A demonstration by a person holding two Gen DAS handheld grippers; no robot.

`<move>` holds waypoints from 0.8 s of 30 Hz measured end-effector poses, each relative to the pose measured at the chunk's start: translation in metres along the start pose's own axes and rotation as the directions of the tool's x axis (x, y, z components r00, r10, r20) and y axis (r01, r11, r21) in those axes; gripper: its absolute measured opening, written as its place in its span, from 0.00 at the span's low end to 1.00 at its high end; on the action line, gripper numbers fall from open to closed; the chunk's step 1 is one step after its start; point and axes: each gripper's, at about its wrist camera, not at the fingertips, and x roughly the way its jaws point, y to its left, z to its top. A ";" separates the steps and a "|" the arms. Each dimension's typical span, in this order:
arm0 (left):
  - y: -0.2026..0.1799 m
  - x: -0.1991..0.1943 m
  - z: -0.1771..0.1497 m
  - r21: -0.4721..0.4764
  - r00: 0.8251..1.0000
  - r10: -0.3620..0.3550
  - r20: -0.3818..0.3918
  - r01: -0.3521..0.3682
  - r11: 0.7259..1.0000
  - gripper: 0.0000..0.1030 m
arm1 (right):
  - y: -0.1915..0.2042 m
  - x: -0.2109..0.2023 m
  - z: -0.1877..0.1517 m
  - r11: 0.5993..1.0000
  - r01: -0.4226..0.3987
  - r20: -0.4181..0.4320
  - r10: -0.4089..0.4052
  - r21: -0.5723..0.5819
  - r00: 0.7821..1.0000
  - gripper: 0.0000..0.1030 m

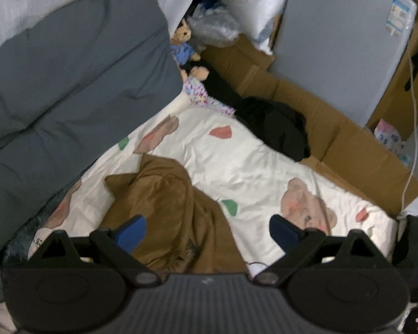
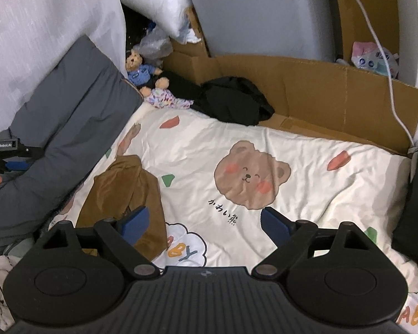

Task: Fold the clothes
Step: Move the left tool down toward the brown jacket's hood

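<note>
The brown garment, bunched on the bear-print bedsheet just ahead of the left hand-held gripper and beside the right hand-held gripper, both released, probably wants pinching at two separate edges and spreading flat before folding.

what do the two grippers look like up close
Both look alike: the left gripper and right gripper each have a ribbed dark grey body, two round black discs, black linkage arms with metal pivots, and blue finger pads. No cables or sleeves show.
</note>
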 end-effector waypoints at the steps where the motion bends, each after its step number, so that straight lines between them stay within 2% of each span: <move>1: 0.003 0.008 -0.002 0.000 1.000 -0.001 -0.008 0.001 1.000 0.94 | 0.001 0.006 0.000 1.000 -0.003 -0.009 0.003 -0.006 1.000 0.87; 8: 0.033 0.047 -0.025 0.020 0.998 -0.024 -0.049 0.025 0.999 0.94 | 0.007 0.049 -0.004 0.999 -0.013 -0.083 0.009 -0.038 0.996 0.82; 12: 0.037 0.073 -0.030 0.061 0.997 -0.018 -0.080 0.023 0.998 0.94 | 0.009 0.070 -0.008 0.999 -0.013 -0.116 0.007 -0.048 0.993 0.82; 14: 0.037 0.096 -0.035 0.090 0.994 0.007 -0.107 0.003 0.996 0.94 | 0.009 0.079 -0.011 0.999 -0.016 -0.127 0.010 -0.045 0.992 0.82; 16: 0.037 0.113 -0.038 0.105 0.992 0.012 -0.122 0.001 0.994 0.86 | 0.009 0.087 -0.014 0.999 -0.019 -0.139 0.013 -0.042 0.990 0.82; 24: 0.049 0.167 -0.045 0.068 0.978 -0.020 -0.206 0.035 0.997 0.81 | -0.003 0.108 -0.027 1.000 -0.010 -0.184 0.005 -0.026 0.983 0.82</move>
